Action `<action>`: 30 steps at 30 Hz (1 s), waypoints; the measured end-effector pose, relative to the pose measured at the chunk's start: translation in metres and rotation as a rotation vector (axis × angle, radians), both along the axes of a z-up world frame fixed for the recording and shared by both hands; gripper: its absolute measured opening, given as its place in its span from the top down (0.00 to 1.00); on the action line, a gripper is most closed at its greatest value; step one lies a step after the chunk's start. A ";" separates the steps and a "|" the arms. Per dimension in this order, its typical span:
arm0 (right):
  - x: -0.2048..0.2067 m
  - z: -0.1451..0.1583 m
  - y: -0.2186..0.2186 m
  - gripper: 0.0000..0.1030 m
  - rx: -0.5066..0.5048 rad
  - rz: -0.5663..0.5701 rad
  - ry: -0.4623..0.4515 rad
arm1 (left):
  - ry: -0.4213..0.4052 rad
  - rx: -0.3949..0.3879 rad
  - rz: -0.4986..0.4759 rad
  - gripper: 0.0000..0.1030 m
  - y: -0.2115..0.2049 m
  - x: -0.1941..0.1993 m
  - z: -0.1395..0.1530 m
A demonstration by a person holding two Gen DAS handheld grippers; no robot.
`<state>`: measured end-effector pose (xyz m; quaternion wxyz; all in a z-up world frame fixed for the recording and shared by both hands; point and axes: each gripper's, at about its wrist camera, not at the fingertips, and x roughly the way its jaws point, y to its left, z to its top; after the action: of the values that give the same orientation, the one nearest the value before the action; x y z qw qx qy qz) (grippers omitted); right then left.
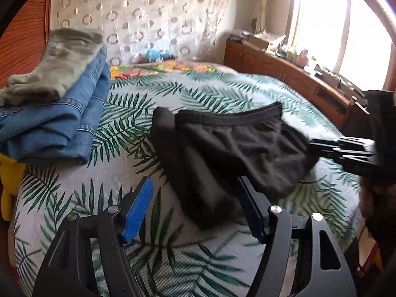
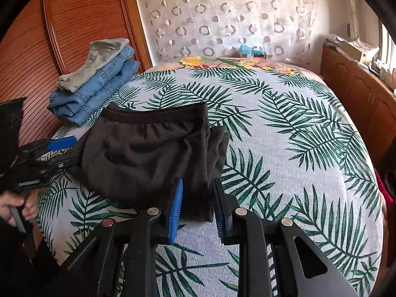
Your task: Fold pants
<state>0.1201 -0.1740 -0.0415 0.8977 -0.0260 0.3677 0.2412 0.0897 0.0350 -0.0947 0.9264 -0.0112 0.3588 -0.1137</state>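
Black pants (image 2: 148,153) lay bunched on bed cover (image 2: 284,148), waistband far, loose hem end near. R gripper (image 2: 198,208) straddled near-right hem, pads part-open w/ cloth between; pinch not confirmed. L gripper (image 1: 195,208) spread wide, empty, at near-left edge. Pants' long axis ran near–far; R gripper closer to hem. Folded stack (image 2: 96,81) far left.

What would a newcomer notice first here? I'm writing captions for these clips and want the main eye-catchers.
The dark folded pants lie mid-bed on the bold palm-leaf bedspread. Both grippers flank them with jaws open: the left gripper at one side, the right gripper straddling the fabric's near corner. A stack of folded blue jeans topped by an olive garment sits at the bed's far left edge.
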 end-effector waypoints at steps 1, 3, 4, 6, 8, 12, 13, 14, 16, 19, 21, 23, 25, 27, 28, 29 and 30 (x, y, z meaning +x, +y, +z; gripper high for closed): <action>0.000 0.000 0.001 0.75 0.000 0.000 0.001 | -0.004 -0.004 -0.013 0.39 -0.001 -0.004 0.002; 0.001 -0.002 0.001 0.75 0.000 -0.001 0.005 | -0.001 -0.004 -0.040 0.49 -0.005 -0.009 0.004; 0.001 -0.003 0.000 0.75 0.000 -0.003 0.006 | 0.000 -0.002 -0.042 0.51 -0.006 -0.011 0.004; 0.001 -0.004 -0.001 0.75 0.008 -0.006 0.014 | 0.007 0.004 -0.046 0.60 -0.008 -0.009 0.002; -0.001 -0.003 -0.001 0.75 0.009 -0.010 0.015 | 0.022 0.015 -0.042 0.61 -0.010 -0.007 -0.003; 0.000 -0.003 0.001 0.75 -0.002 -0.008 0.022 | 0.044 0.023 -0.050 0.68 -0.013 0.000 -0.011; 0.000 -0.004 0.002 0.75 -0.005 -0.007 0.026 | 0.050 0.026 -0.053 0.70 -0.013 0.001 -0.012; 0.001 -0.003 0.002 0.75 -0.006 -0.006 0.029 | 0.054 0.025 -0.058 0.74 -0.014 0.003 -0.014; 0.002 -0.004 0.003 0.75 -0.007 -0.003 0.034 | 0.055 0.028 -0.046 0.79 -0.014 0.004 -0.014; 0.005 -0.005 -0.001 0.84 0.053 0.016 0.075 | 0.055 0.016 -0.036 0.88 -0.013 0.003 -0.011; 0.004 -0.003 -0.001 0.90 0.054 0.023 0.069 | 0.042 0.013 -0.037 0.89 -0.012 0.000 -0.006; -0.001 0.000 0.000 0.92 0.033 0.032 0.038 | 0.030 0.004 -0.039 0.90 -0.010 -0.004 -0.001; -0.007 0.003 -0.003 0.94 0.043 0.034 0.026 | 0.022 0.000 -0.039 0.90 -0.009 -0.006 0.002; -0.015 0.008 -0.005 0.94 0.055 0.038 0.010 | 0.015 -0.011 -0.041 0.90 -0.007 -0.011 0.007; -0.020 0.011 -0.007 0.94 0.057 0.040 0.002 | 0.010 -0.016 -0.043 0.90 -0.006 -0.014 0.010; -0.025 0.013 -0.008 0.94 0.057 0.043 -0.007 | 0.004 -0.022 -0.048 0.90 -0.005 -0.019 0.014; -0.030 0.015 -0.009 0.94 0.052 0.044 -0.018 | 0.000 -0.027 -0.050 0.90 -0.006 -0.023 0.016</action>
<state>0.0901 -0.1831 -0.0262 0.8959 -0.0132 0.3524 0.2702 0.0670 0.0295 -0.0786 0.9231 -0.0144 0.3572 -0.1417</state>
